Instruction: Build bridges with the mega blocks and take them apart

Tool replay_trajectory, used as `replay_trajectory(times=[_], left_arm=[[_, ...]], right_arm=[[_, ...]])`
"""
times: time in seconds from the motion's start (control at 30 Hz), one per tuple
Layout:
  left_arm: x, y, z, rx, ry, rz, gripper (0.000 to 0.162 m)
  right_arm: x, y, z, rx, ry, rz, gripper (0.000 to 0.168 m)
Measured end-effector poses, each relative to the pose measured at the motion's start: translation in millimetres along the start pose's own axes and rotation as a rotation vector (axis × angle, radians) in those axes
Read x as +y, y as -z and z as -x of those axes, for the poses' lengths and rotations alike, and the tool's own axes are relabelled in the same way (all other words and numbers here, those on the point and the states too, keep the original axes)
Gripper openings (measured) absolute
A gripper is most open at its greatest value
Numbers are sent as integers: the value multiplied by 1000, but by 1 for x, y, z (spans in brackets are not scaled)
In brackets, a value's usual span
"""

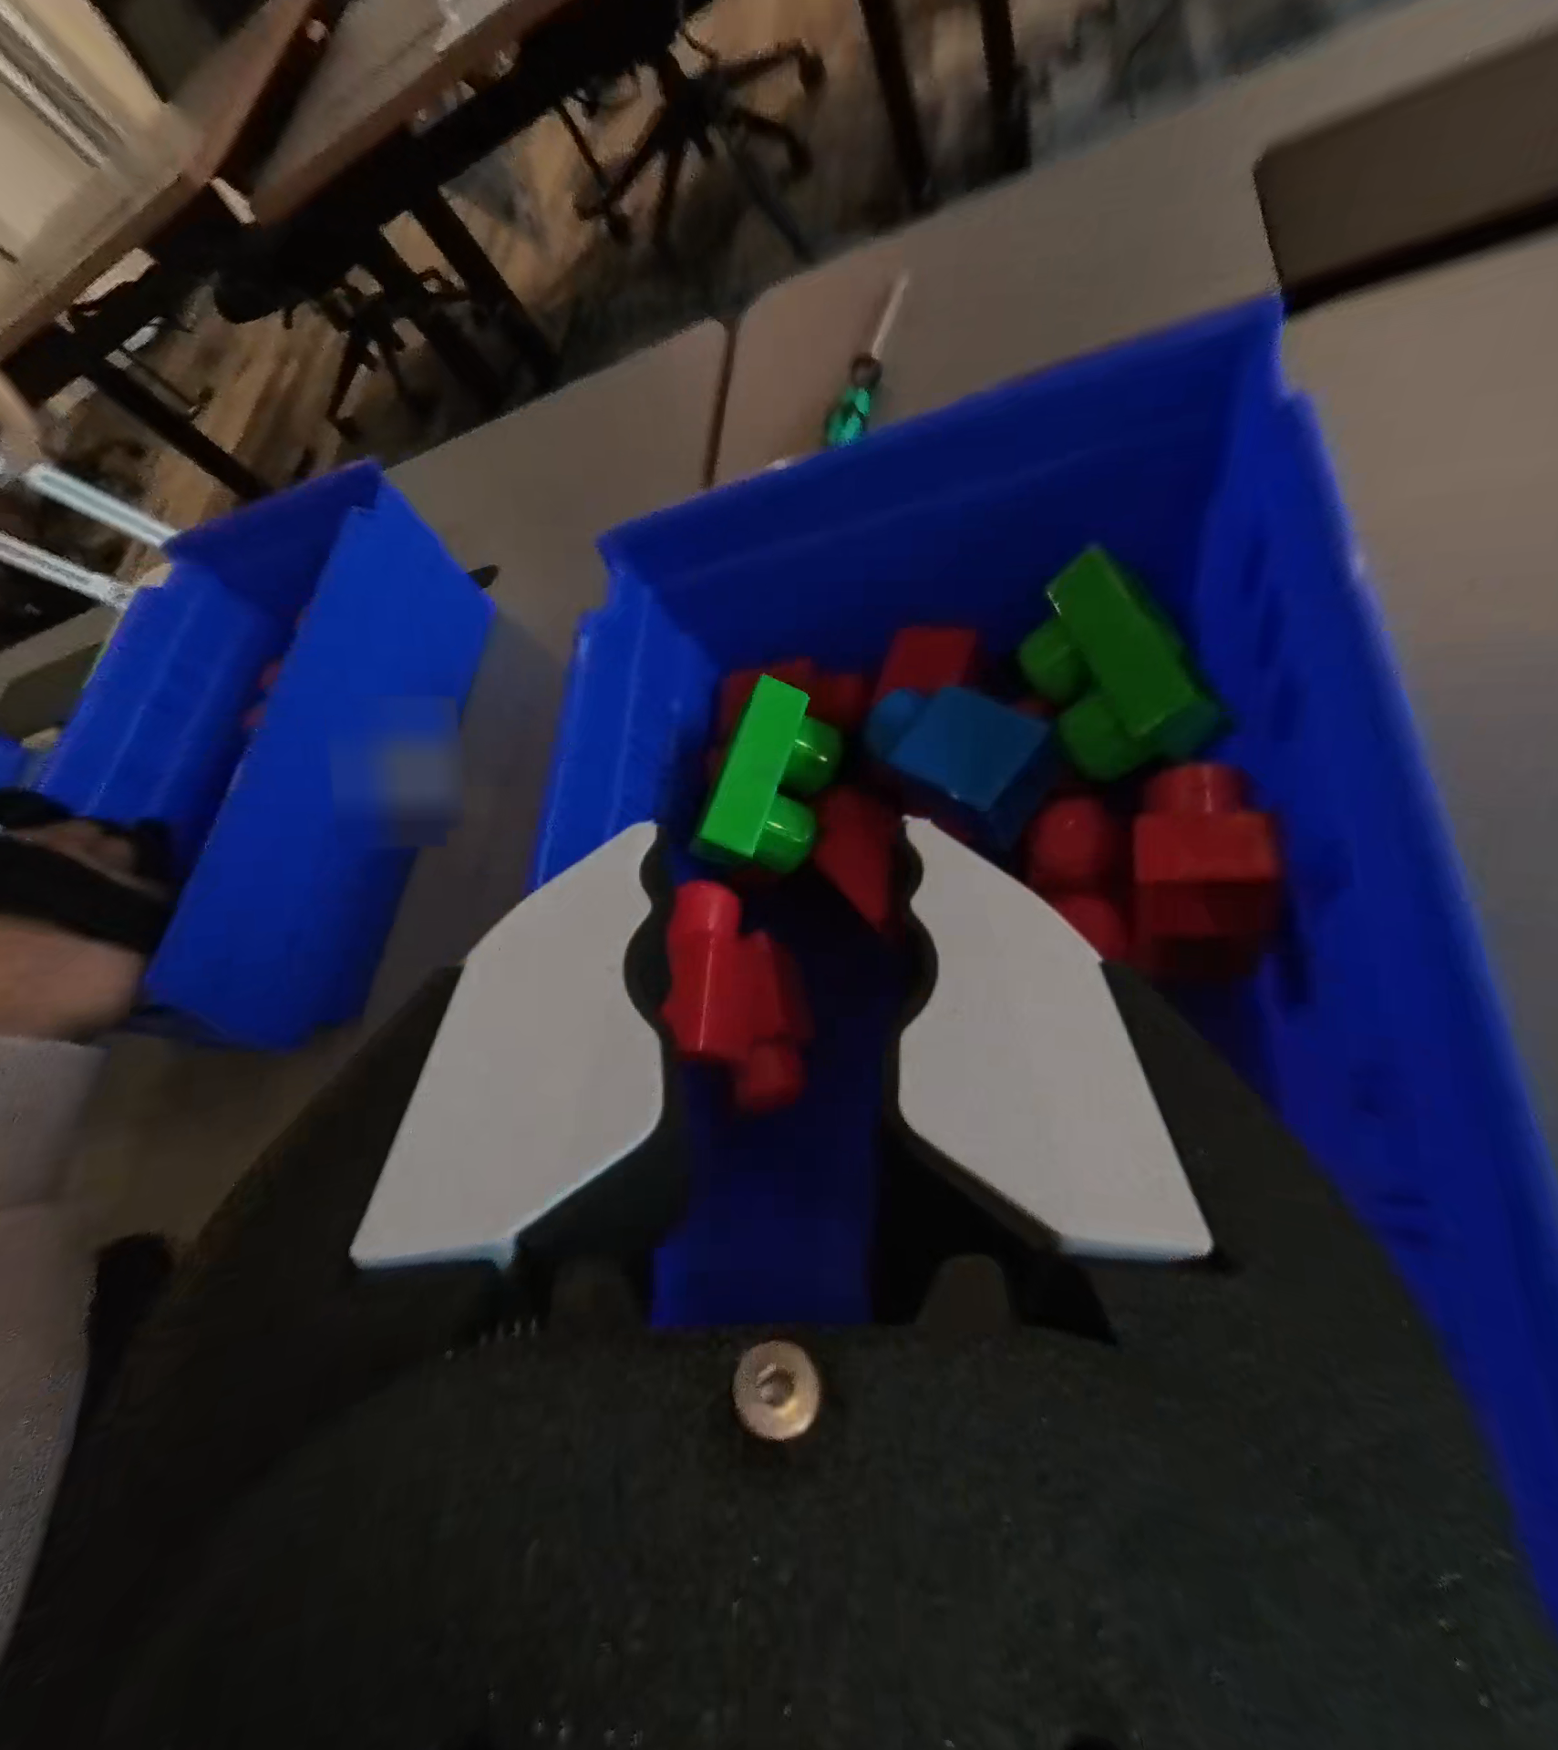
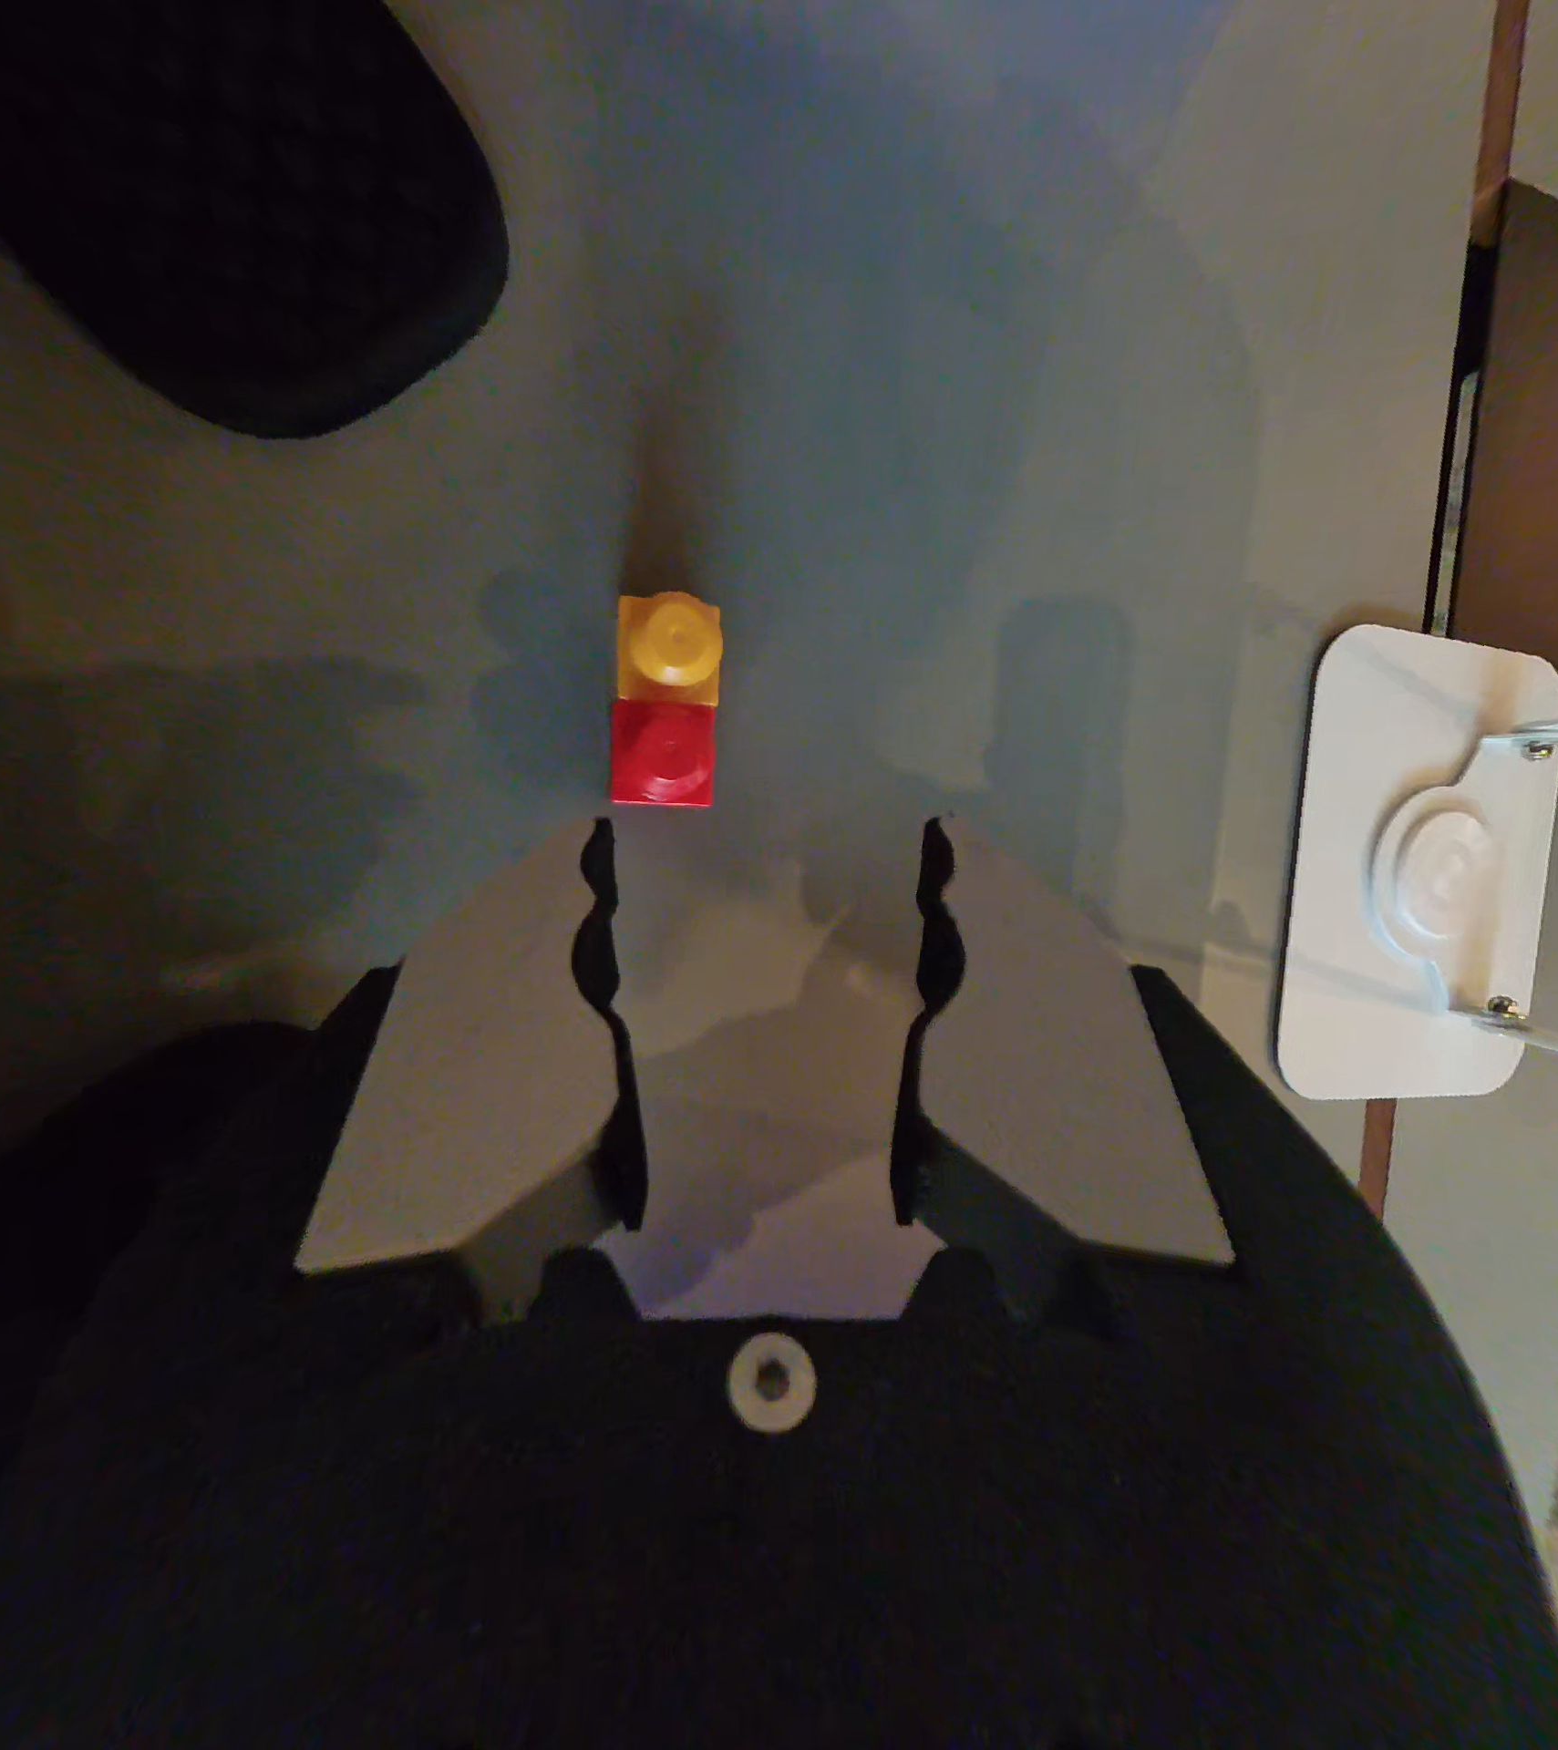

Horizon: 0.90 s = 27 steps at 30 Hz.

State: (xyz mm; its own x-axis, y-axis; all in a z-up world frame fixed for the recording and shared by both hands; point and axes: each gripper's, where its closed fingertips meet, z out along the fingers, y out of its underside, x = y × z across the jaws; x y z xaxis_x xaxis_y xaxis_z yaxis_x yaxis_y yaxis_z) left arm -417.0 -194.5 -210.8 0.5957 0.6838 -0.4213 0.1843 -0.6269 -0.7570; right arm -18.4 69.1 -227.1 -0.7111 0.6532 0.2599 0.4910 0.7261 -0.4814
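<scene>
Yellow block (image 2: 669, 647) abuts red block (image 2: 663, 753), studs facing cam.

grey table (image 1: 1466, 568), blue bins (image 1: 1419, 852), blocks (image 2: 666, 701), screwdriver (image 1: 855, 407)

Left gripper (image 1: 779, 843): jaws apart, empty, poised over blue bin (image 1: 1381, 852)
Bin contents: red block (image 1: 727, 985) between the fingers; green block (image 1: 761, 776), blue block (image 1: 964, 748) beyond
Behind bin: green-handled screwdriver (image 1: 855, 402) on grey table (image 1: 1466, 473)

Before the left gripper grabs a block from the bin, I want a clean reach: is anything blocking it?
Nothing visible does. The left gripper hangs open over the blue bin, and a red block lies uncovered between its fingers.
</scene>
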Motion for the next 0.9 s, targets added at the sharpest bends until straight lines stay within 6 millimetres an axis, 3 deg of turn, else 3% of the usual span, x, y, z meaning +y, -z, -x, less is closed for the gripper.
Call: replay_trajectory(times=[0.17, 0.5, 0.9], left_arm=[[0, -28, -15, 65, -121, 33, 46], [27, -78, 4, 35, -441, 299, 47], [50, -121, 6, 42, -561, 485, 36]], right_arm=[[0, 6, 0, 18, 14, -2, 61], [-1, 10, 1, 33, 30, 5, 61], [1, 6, 1, 39, 40, 32, 61]])
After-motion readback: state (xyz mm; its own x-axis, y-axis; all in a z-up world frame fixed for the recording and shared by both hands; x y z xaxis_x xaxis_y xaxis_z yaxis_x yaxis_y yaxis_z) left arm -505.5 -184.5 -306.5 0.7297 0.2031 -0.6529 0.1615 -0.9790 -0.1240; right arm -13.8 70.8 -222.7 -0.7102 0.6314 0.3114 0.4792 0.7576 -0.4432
